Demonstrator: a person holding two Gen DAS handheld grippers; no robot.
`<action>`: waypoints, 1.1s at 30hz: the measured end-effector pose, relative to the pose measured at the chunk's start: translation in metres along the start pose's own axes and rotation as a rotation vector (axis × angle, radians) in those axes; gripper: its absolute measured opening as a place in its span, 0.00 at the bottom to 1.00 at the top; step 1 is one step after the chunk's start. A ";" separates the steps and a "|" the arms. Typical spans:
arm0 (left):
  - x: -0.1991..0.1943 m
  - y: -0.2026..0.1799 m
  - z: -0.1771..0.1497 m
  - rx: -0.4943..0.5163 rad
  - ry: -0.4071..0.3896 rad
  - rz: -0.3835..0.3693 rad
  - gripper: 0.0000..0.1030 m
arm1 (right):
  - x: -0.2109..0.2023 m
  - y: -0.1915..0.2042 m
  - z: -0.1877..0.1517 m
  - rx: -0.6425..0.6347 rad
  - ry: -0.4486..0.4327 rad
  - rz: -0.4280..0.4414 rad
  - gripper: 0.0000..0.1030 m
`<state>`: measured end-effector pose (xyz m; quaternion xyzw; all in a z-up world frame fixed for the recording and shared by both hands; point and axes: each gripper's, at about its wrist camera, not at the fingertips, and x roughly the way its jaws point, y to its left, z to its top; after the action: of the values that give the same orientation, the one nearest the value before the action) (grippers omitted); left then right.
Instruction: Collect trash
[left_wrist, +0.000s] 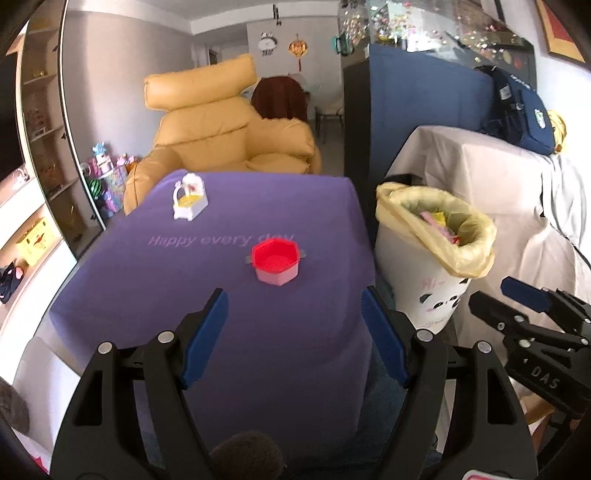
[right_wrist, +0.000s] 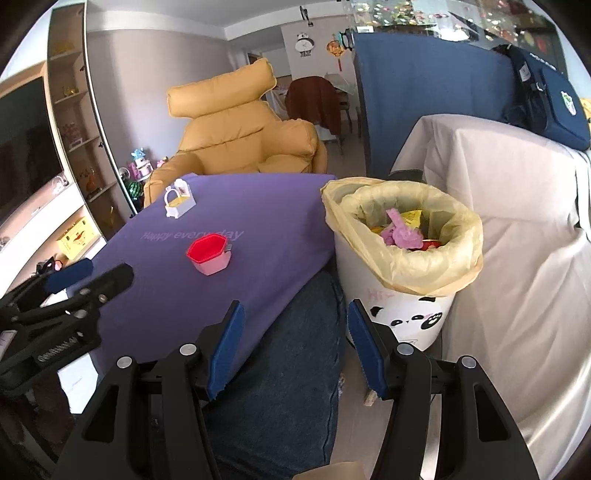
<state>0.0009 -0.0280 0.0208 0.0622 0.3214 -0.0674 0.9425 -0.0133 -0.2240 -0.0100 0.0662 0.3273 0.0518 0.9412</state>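
Observation:
A white panda bin (right_wrist: 402, 314) with a yellow liner (left_wrist: 436, 236) stands right of the purple-covered table (left_wrist: 221, 295); pink and yellow wrappers (right_wrist: 400, 230) lie inside it. My left gripper (left_wrist: 293, 336) hovers open over the near part of the purple cloth, nothing between its blue pads. My right gripper (right_wrist: 293, 350) is open too, above the table's near corner and a denim-clad leg (right_wrist: 288, 369), just left of the bin. Each gripper shows at the edge of the other's view: the right gripper (left_wrist: 517, 299), the left gripper (right_wrist: 92, 277).
A red-and-pink toy pot (left_wrist: 276, 263) and a white toy basket (left_wrist: 190, 199) sit on the purple cloth. A yellow armchair (left_wrist: 221, 129) stands beyond the table. A white-draped piece of furniture (right_wrist: 517, 240) with a blue bag (right_wrist: 550, 96) rises right of the bin.

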 end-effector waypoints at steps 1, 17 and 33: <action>0.002 0.001 0.000 -0.001 0.009 0.000 0.68 | -0.001 0.002 0.000 -0.006 -0.004 0.001 0.53; 0.016 -0.001 -0.006 -0.009 0.079 -0.028 0.68 | -0.001 0.003 0.003 -0.022 -0.028 -0.029 0.53; 0.015 -0.002 -0.006 -0.010 0.074 -0.027 0.68 | -0.002 0.002 0.002 -0.023 -0.025 -0.032 0.53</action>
<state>0.0091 -0.0299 0.0069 0.0556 0.3574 -0.0763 0.9292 -0.0138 -0.2229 -0.0070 0.0506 0.3157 0.0398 0.9467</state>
